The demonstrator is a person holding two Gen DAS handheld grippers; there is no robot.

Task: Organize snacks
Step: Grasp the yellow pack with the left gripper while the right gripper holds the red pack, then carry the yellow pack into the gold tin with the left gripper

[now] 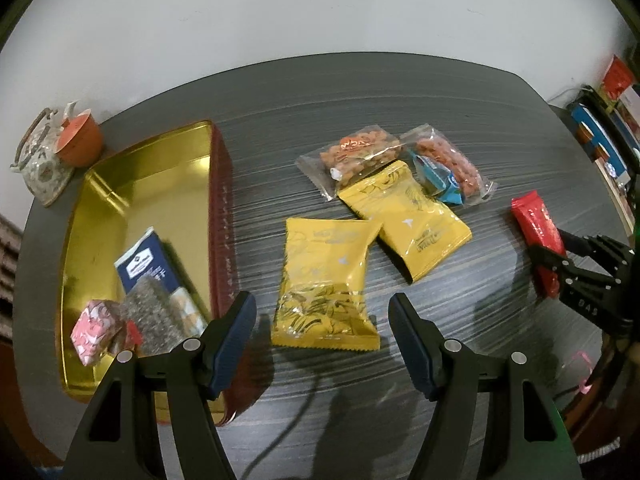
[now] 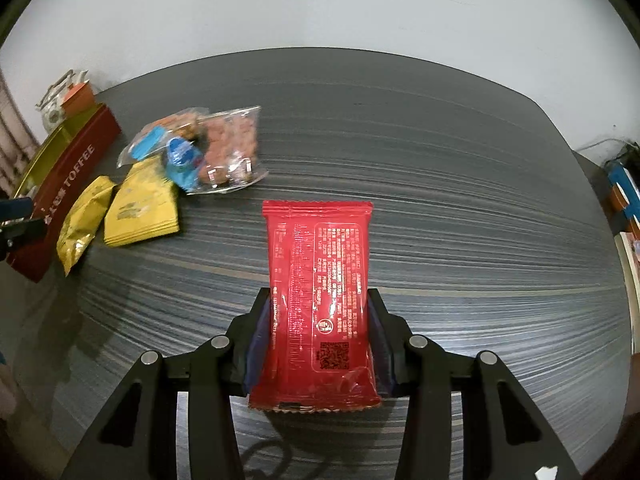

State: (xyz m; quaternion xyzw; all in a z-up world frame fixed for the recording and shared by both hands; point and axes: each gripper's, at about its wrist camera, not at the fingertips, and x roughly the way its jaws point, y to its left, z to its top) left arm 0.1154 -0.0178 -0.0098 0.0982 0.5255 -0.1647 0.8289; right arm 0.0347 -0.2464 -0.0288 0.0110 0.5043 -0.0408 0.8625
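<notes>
Dark wood-grain table (image 1: pixel 400 92) against a plain pale wall, that's the whole setup. At the left of the left wrist view sits a gold-lined tin (image 1: pixel 172 168) with red outer walls; the right wrist view shows "TOFFEE" printed on its side. Inside the tin, toward the lower left of the frame, there's a navy packet (image 1: pixel 146 260), a grey speckled bar (image 1: pixel 154 316) lying partly over it, and a small pink-and-white wrapped piece (image 1: pixel 94 330) touching the bar.

Center of that frame: two yellow packets, the near yellow packet (image 1: pixel 326 280) just overlapping the far yellow packet (image 1: pixel 408 216) at a corner. Above them are two clear bags of orange snacks (image 1: pixel 360 156) side by side, with a blue wrapper (image 1: pixel 436 178) lying across the right one. A floral teapot (image 1: pixel 40 164) and an orange cup (image 1: pixel 80 140) sit in the upper left, past the tin.

The left gripper (image 1: pixel 322 338) has its fingers spread wide, nothing between them, framing the bottom edge of the near yellow packet.

The right gripper (image 2: pixel 318 334) is clamped on the red packet (image 2: pixel 320 280), pads pressing both long edges of its lower half, printed back side up with a QR code showing. It sits at frame center, well apart from the other snacks at the left.
</notes>
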